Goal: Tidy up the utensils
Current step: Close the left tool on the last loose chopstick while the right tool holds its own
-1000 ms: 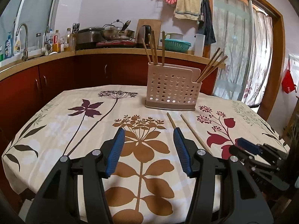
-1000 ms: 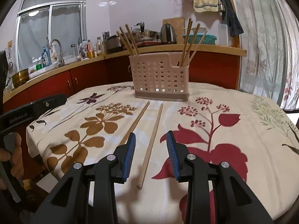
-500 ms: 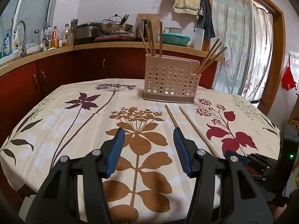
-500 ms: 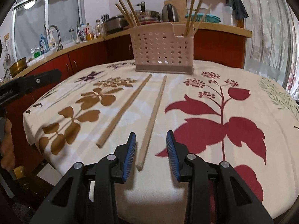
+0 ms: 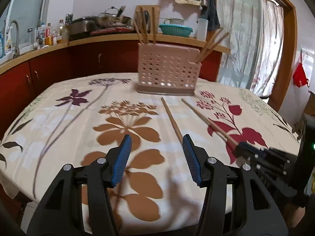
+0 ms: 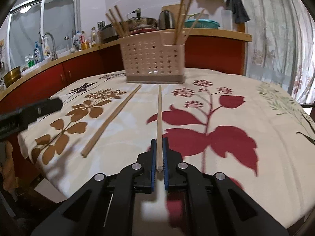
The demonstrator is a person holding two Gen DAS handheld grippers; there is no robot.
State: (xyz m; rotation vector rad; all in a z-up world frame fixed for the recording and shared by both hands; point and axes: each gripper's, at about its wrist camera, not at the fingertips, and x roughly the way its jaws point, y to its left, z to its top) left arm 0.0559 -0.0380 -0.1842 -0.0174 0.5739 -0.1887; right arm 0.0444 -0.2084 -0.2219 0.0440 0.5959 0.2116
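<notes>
Standing at the far side of the bench (image 6: 256, 177), the holder (image 6: 153, 59) is the landmark: a pale pink perforated box on a darker base, with chopsticks leaning out of a compartment at each end. Behind the holder runs a wood-topped counter (image 5: 110, 38) over red cabinets, carrying pots, bottles and a teal basin (image 5: 175, 29), with a tap (image 6: 48, 43) further left and towels hanging on the wall above. A floral cloth in brown, purple and red covers the bench. Two loose chopsticks lie in front of the holder, their far tips just short of its base and spreading apart toward the near edge. Nothing lies between them and the holder. One chopstick (image 6: 159, 118), the right one of the pair, is a plain, pale wooden stick with a square-cut near end; the right tongs (image 6: 159, 157) are clamped on that near end, blue pads pressing both sides, and the stick runs straight ahead toward the holder's base. The other chopstick (image 6: 113, 119) lies flat on the cloth to the left of the held one, free, its near end well apart from the right tongs. The left tongs (image 5: 155, 157) hover over the brown flower print nearer than the holder, pads standing apart with only cloth between them; the free stick's near end sits just ahead of their right pad (image 5: 192, 165). From the left wrist view the right tongs show at the far right, gripping the stick's end.
</notes>
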